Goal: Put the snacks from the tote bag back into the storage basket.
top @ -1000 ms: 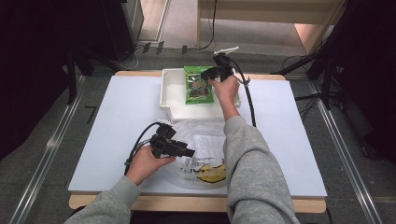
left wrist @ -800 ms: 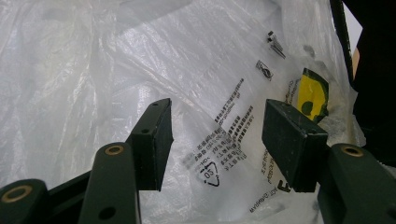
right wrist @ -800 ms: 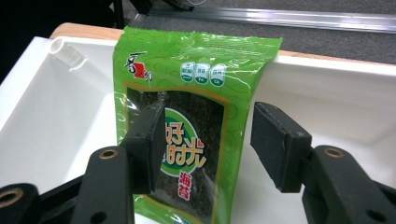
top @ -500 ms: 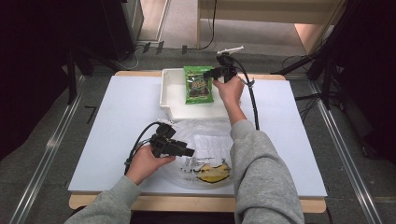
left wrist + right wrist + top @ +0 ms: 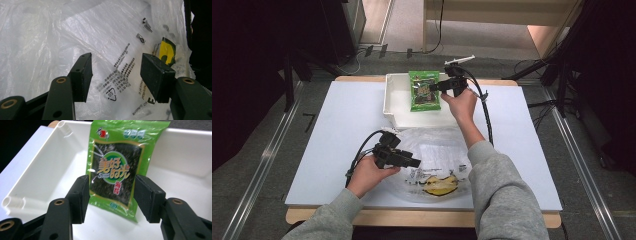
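Note:
A green snack packet lies in the white tray at the back of the table. My right gripper is open, its jaws on either side of the packet's lower part, not closed on it. A clear plastic bag with black print lies at the front middle, with a yellow item inside. Just over the bag's left part my left gripper stands open with only the bag behind its jaws.
The white table top has bare room to the left and right of the bag. Black cables trail from both grippers. Dark stands and floor rails flank the table.
The right gripper has shifted slightly right and back over the tray with the packet between its jaws. The left gripper has stayed in place over the bag.

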Demonstrator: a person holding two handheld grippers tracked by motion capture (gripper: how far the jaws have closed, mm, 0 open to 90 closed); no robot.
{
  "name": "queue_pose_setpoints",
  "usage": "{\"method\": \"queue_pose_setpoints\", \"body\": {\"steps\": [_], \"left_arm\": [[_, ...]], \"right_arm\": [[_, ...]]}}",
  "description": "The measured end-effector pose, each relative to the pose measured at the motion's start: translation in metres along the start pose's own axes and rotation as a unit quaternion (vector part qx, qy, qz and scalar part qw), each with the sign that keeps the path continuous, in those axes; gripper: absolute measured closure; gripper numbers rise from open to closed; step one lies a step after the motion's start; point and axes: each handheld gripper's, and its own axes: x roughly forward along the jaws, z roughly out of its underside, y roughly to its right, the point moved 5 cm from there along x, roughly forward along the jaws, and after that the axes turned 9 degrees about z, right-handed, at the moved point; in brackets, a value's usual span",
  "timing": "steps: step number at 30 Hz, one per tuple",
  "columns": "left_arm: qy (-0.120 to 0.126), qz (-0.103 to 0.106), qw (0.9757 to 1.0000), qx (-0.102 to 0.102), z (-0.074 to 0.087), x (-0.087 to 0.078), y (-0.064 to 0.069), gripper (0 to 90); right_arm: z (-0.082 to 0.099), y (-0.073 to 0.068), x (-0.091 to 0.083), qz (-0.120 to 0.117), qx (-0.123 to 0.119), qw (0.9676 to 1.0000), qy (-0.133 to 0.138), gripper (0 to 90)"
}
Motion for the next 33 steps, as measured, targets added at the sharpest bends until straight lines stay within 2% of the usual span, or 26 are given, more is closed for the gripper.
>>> {"method": "queue_pose_setpoints", "body": {"steps": [10, 17, 24, 33], "left_arm": [[0.001, -0.002, 1.0000, -0.003, -0.001, -0.001, -0.002, 43.8], [-0.001, -0.004, 1.0000, -0.002, -0.001, -0.001, -0.003, 43.8], [0.001, -0.004, 1.0000, -0.004, -0.001, -0.003, -0.004, 43.8], [0.004, -0.005, 1.0000, -0.007, -0.002, -0.003, -0.005, 43.7]], "right_arm": [[0.017, -0.018, -0.015, -0.030, -0.026, 0.9992, 0.002, 47.8], [0.030, -0.031, -0.027, -0.043, -0.045, 0.9981, 0.000, 47.8], [0.045, -0.037, -0.038, -0.058, -0.056, 0.9967, 0.002, 47.7], [0.061, -0.040, -0.049, -0.067, -0.073, 0.9951, -0.003, 47.4]]}}
